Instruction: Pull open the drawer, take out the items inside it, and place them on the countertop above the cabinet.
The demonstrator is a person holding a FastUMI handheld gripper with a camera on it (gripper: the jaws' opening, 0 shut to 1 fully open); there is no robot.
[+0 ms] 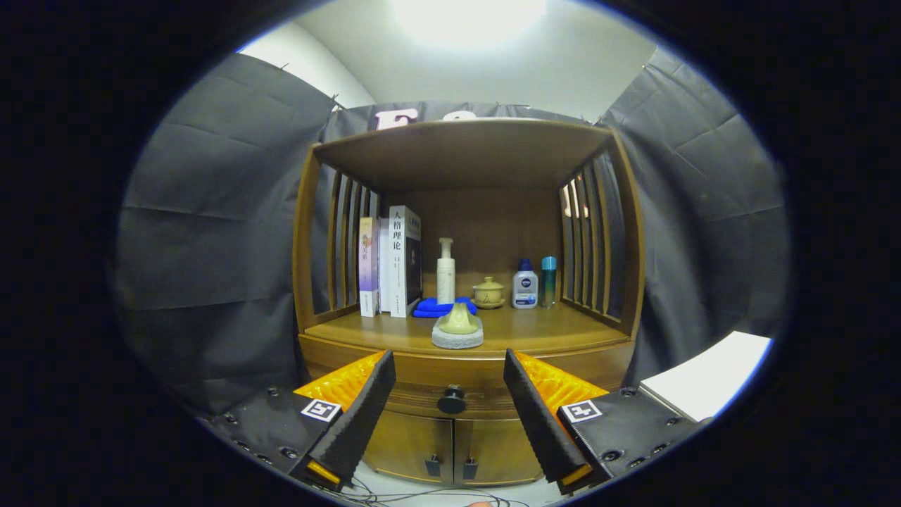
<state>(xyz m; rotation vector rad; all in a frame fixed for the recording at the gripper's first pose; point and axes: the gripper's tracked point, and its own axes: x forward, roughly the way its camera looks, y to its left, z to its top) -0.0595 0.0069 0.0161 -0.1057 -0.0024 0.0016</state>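
Wooden cabinet stands ahead of the gripper, its drawer closed with the round dark knob between the two fingertips; the tongs are released, fingers spread wide and gripping nothing, apart from the knob; on the countertop, near its front edge at the middle, a pale cone-shaped piece sits on a grey round stone base; behind it lies a folded blue cloth; toward the back stand a white pump bottle, a small lidded ceramic cup, a white bottle with a blue cap and a slim teal bottle; upright books lean by the left slatted side; two lower doors with small dark handles sit under the drawer; a white panel lies off to the right of the cabinet.
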